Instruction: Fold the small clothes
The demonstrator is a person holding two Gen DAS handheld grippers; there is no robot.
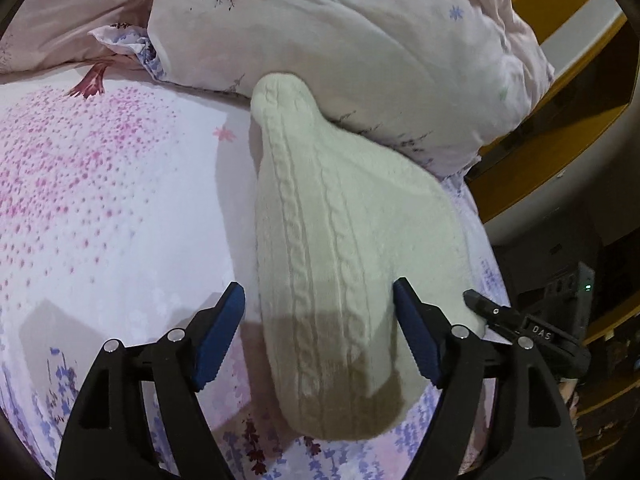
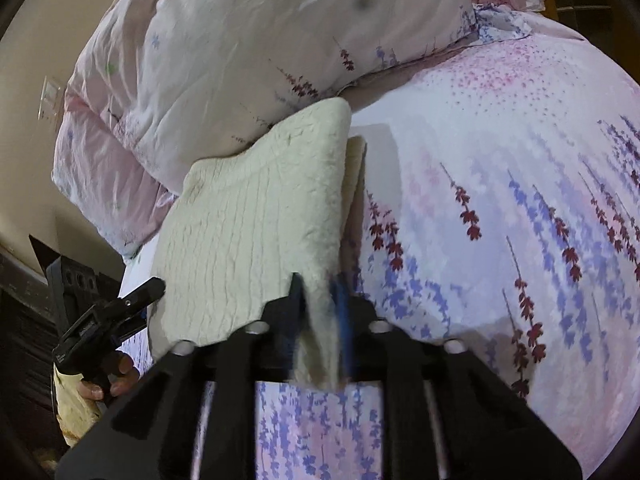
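Gripping the cream cable-knit garment [image 2: 256, 240] with my right gripper [image 2: 320, 296]: jaws pinched tight on one edge of it, fabric bunched up between the blue pads. That edge is lifted off the bed; the rest of the knit runs away from the jaws toward the pillow [image 2: 224, 52] and lies doubled, a second layer edge showing just beside the top fold.

My left gripper [image 1: 320, 304] is spread wide, nothing clamped. The garment [image 1: 340, 248] sits between its blue pads [image 1: 222, 336], but both pads stand clear of the cloth on either side. The near rounded end of the knit hangs in the gripper's shadow, slightly off the sheet.

The garment lies on the floral bedsheet [image 1: 100, 200], pink blossom and lavender print, near the bed's right side in the left wrist view. Its far narrow end touches the pale pillow [image 1: 360, 40] and tucks slightly under its edge.

The right gripper's tip [image 1: 480, 304] shows at the garment's right edge in the left view. In the right wrist view, the left gripper [image 2: 116, 312] is beside the knit's lower left corner, with my hand [image 2: 108, 376] around its handle. That view is motion-blurred near the jaws, so I can't make out the pad detail.
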